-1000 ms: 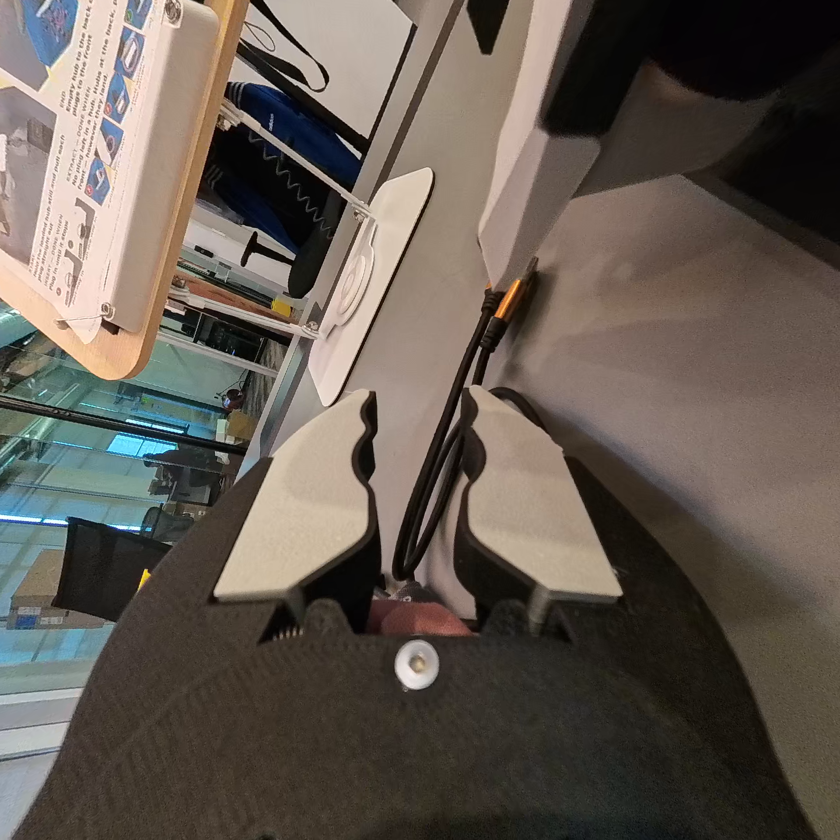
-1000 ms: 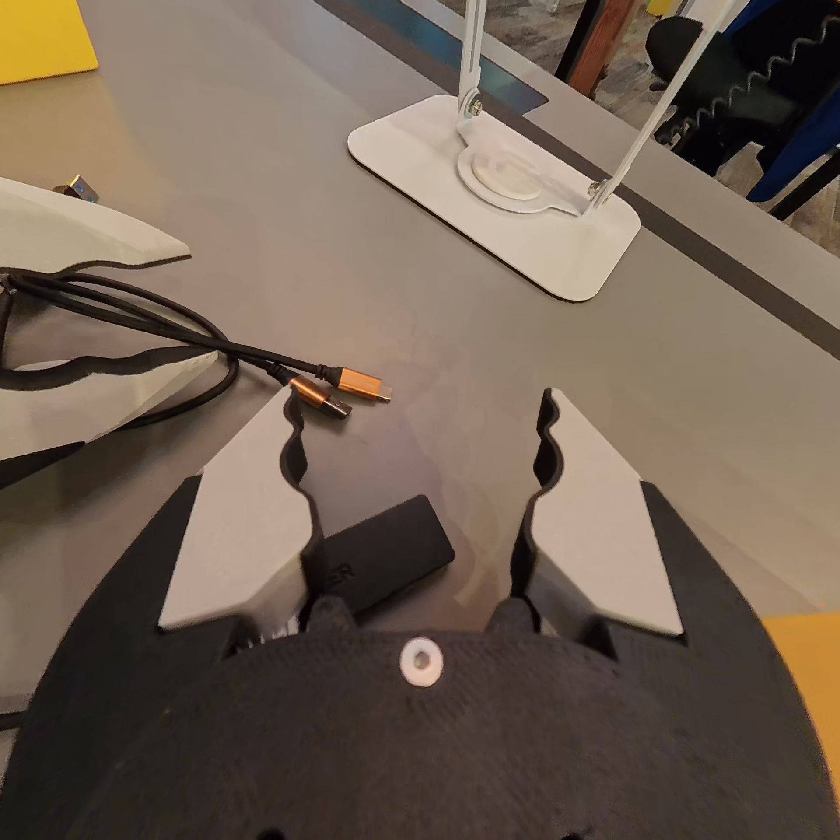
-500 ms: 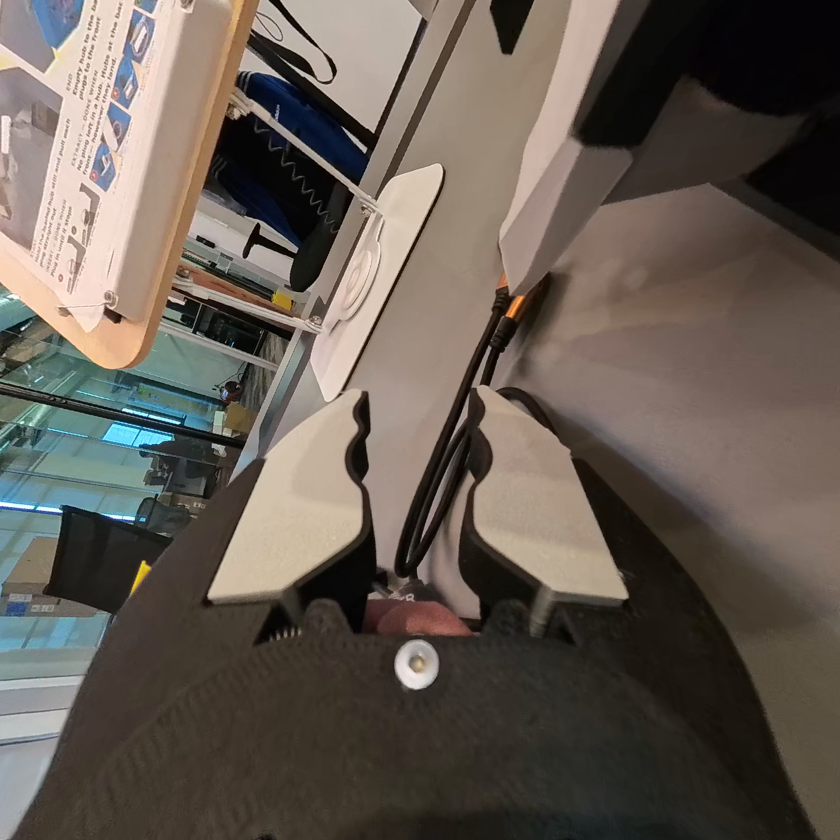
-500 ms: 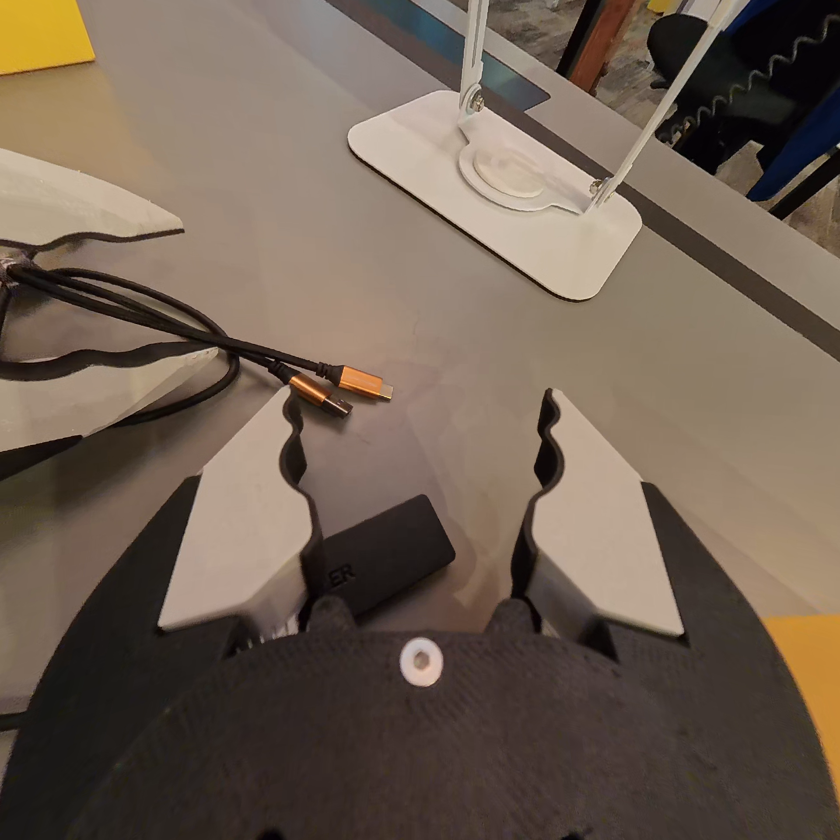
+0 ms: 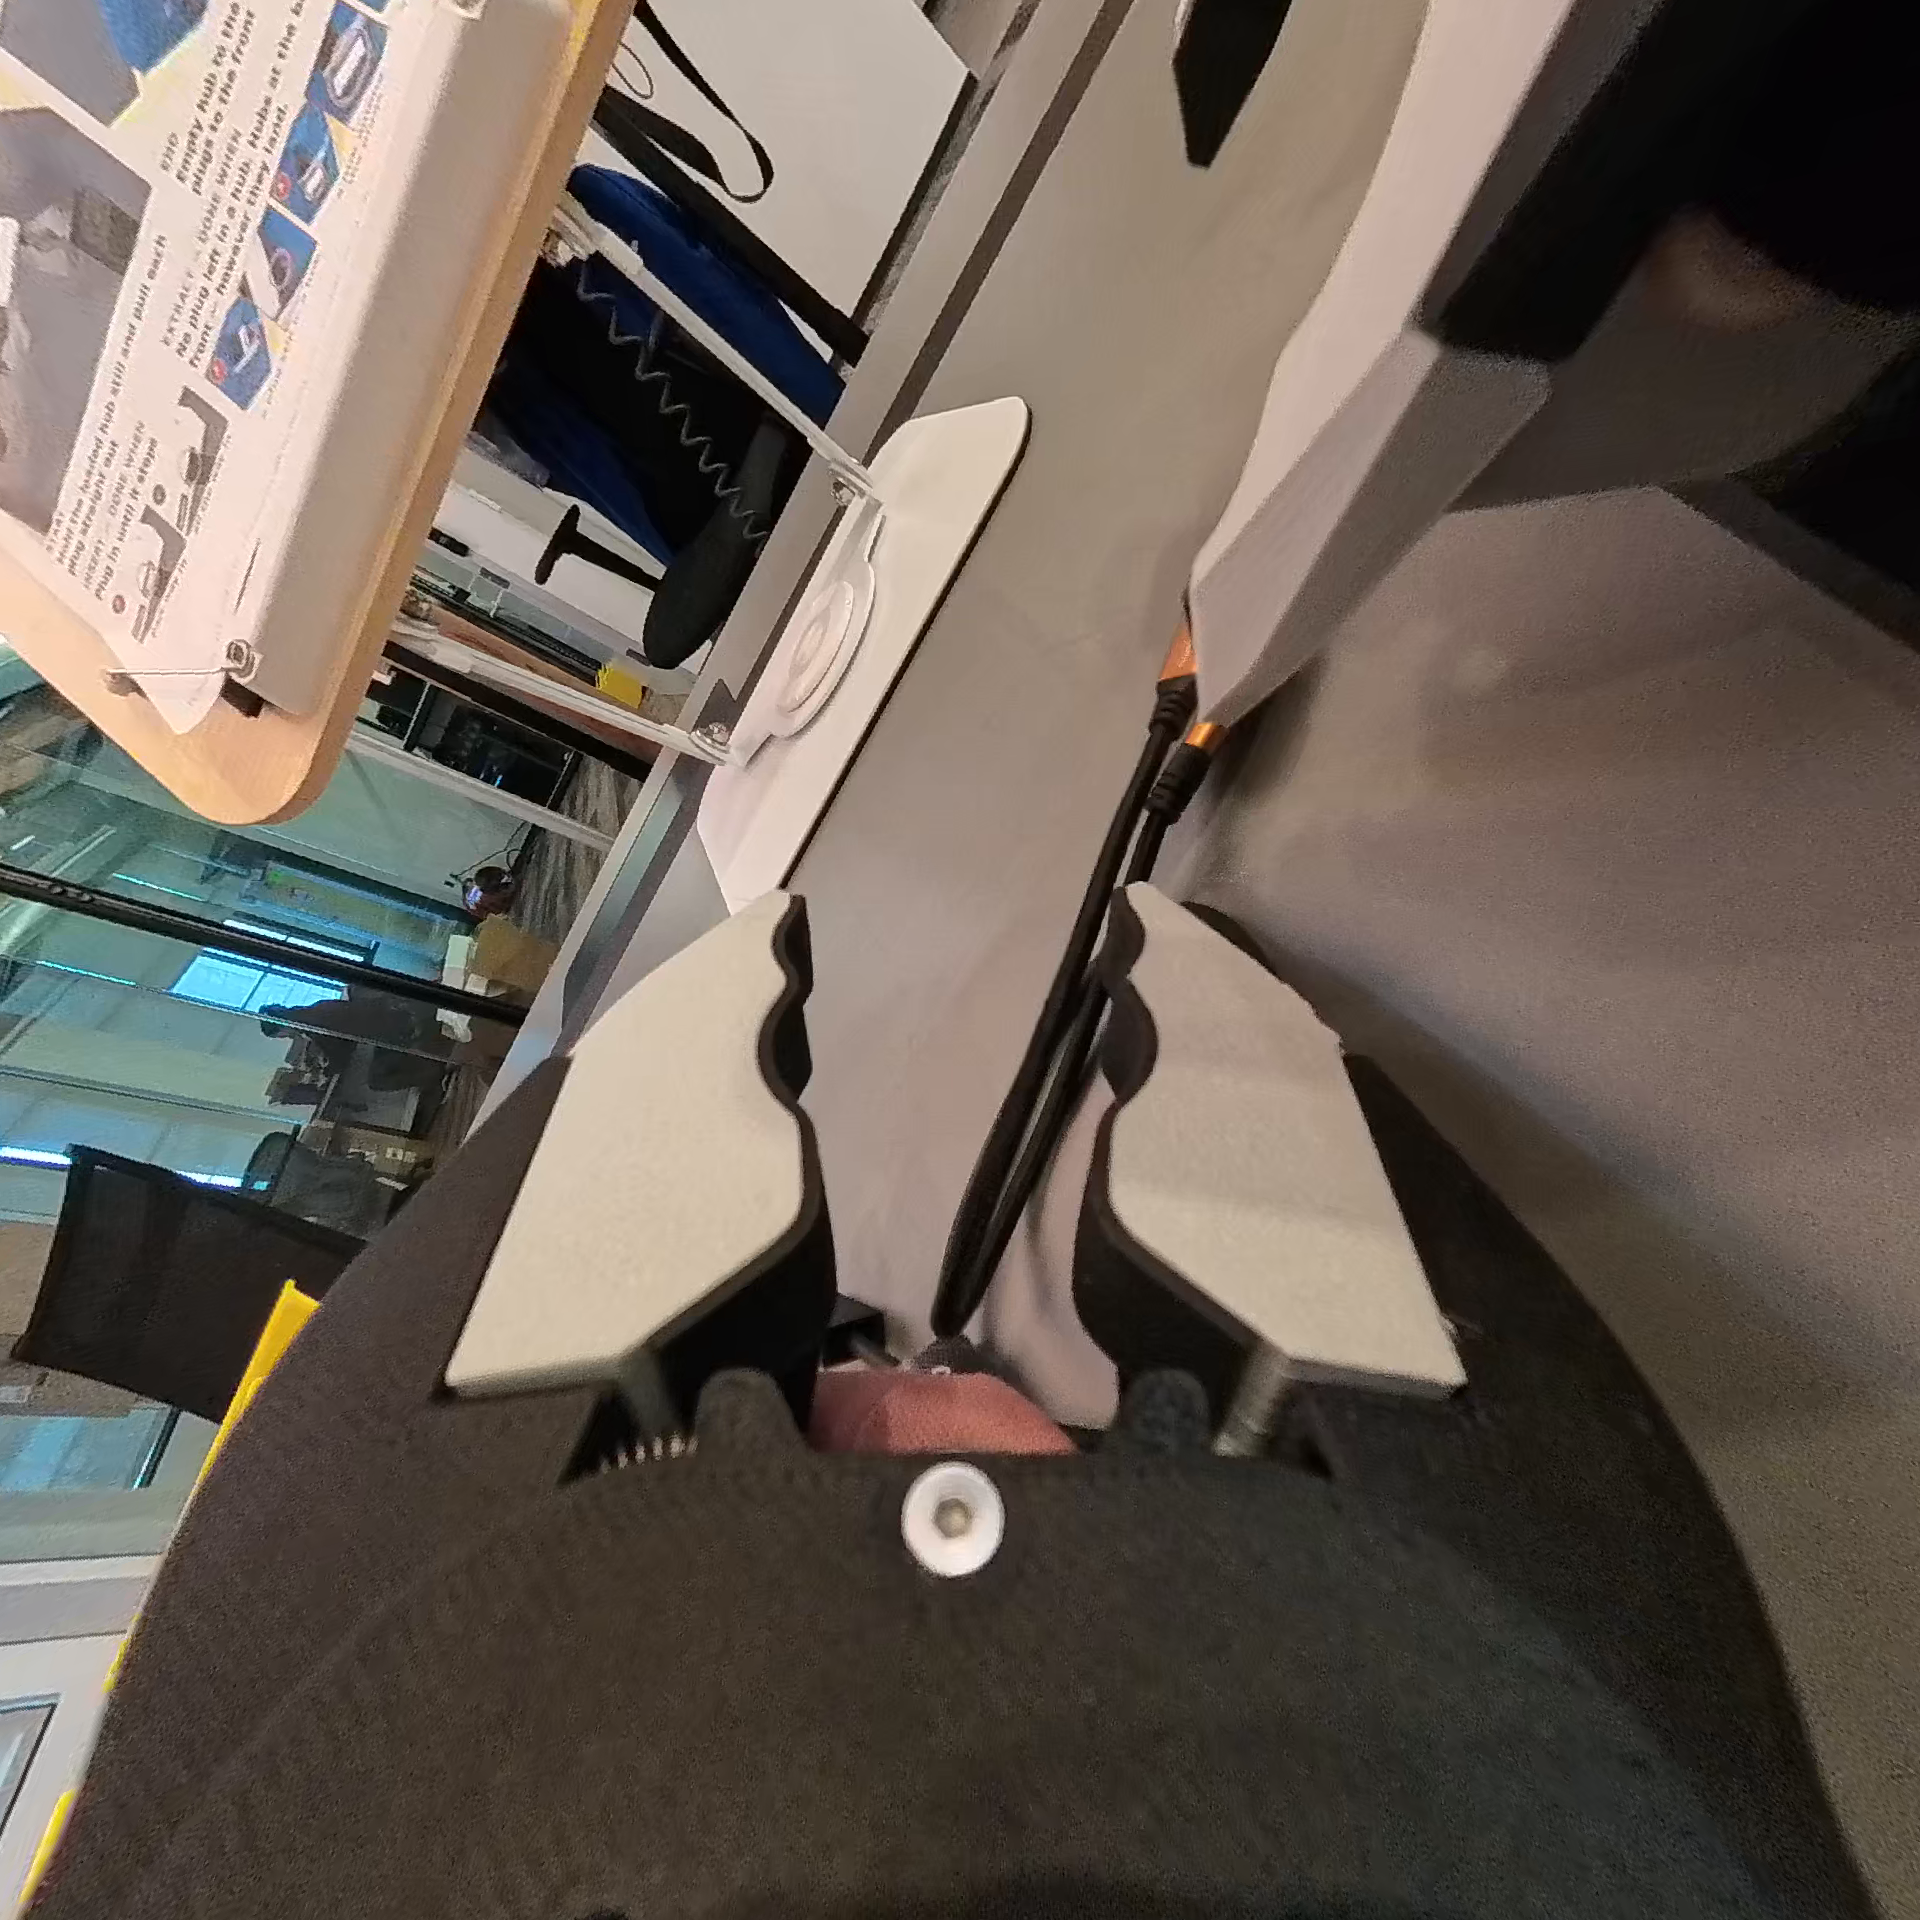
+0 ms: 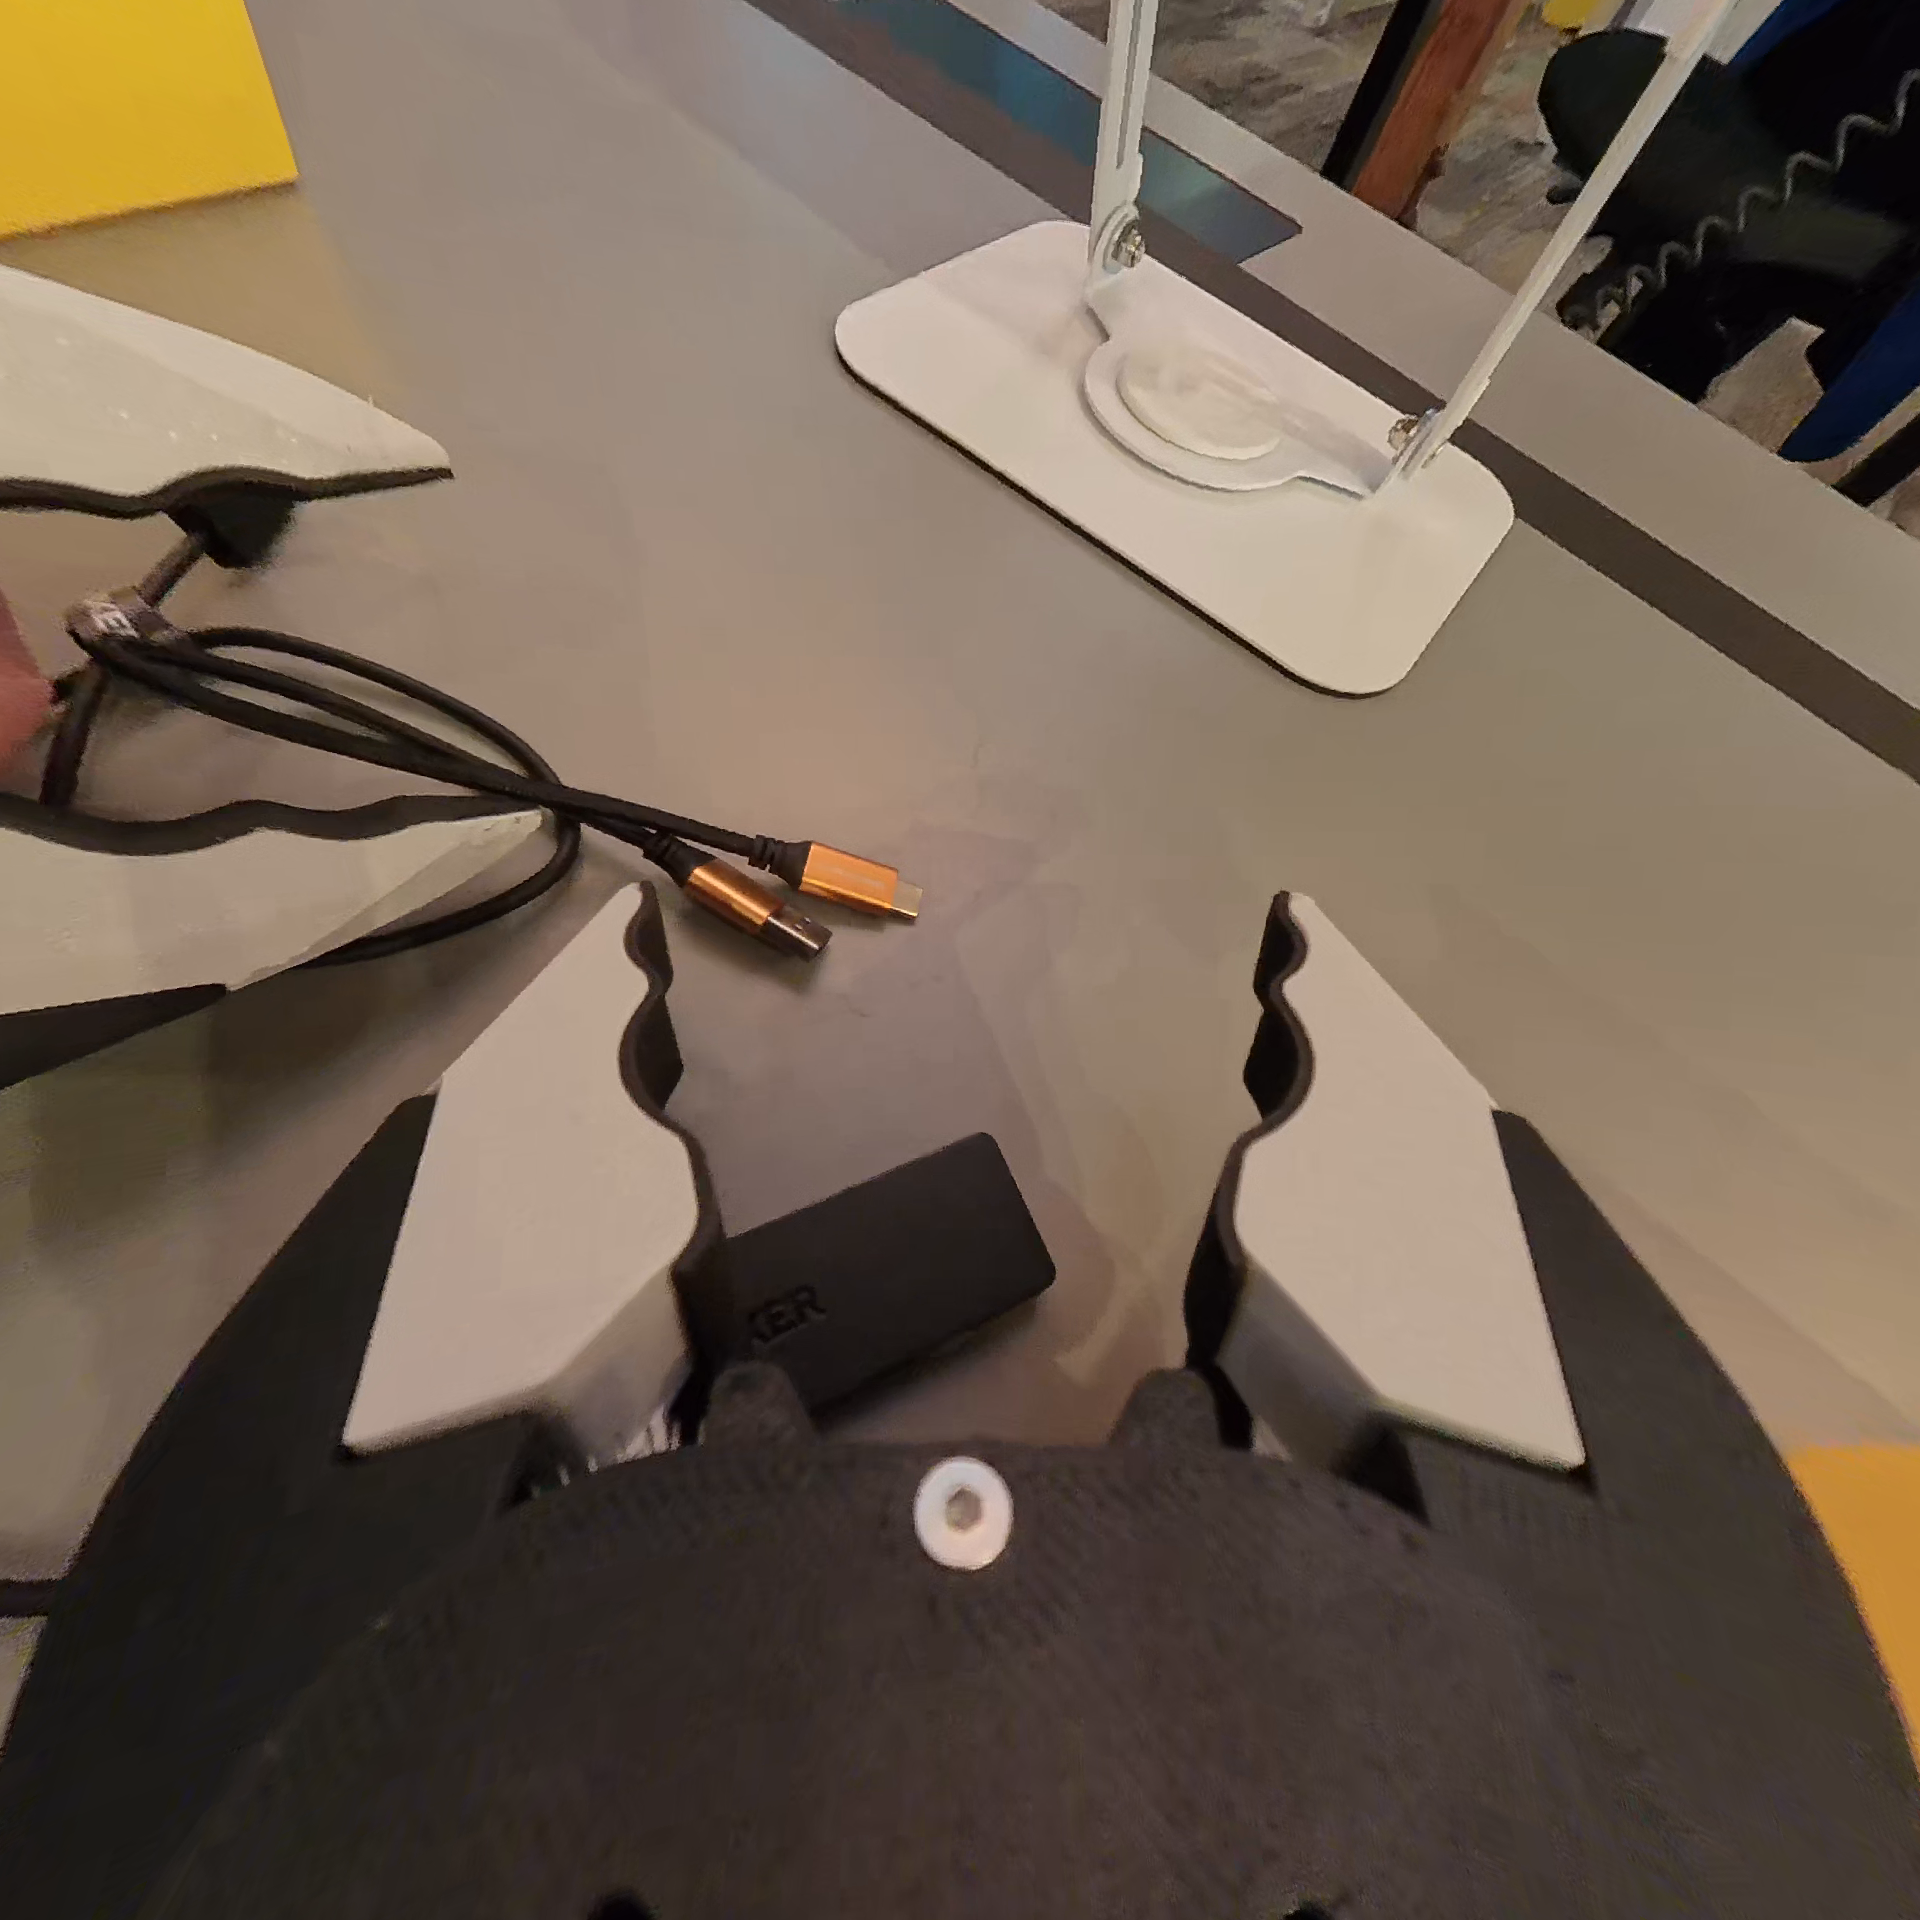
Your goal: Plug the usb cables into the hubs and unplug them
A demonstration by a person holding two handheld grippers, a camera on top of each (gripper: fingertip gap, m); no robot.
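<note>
A black USB cable (image 6: 416, 738) lies on the grey table, its two orange plugs (image 6: 810, 894) side by side just beyond my right gripper's left finger. My right gripper (image 6: 961, 904) is open and empty above a black hub (image 6: 894, 1247), which lies flat between its fingers, close to the left one. My left gripper (image 6: 488, 644) comes in from the left, open, with the cable running loosely between its fingers. In the left wrist view the left gripper (image 5: 961, 914) is open, and the cable (image 5: 1049, 1049) passes close to its right finger. The plugs (image 5: 1184, 707) lie beyond, partly hidden by the right gripper's finger (image 5: 1340, 436).
A white stand base (image 6: 1299, 540) with thin white struts sits at the back right of the table (image 6: 1039, 727). Yellow pieces lie at the far left (image 6: 125, 104) and near right (image 6: 1860, 1527). A board with an instruction sheet (image 5: 260, 343) hangs above.
My left gripper's fingers have spread wider around the cable. The right gripper and the hub have barely moved.
</note>
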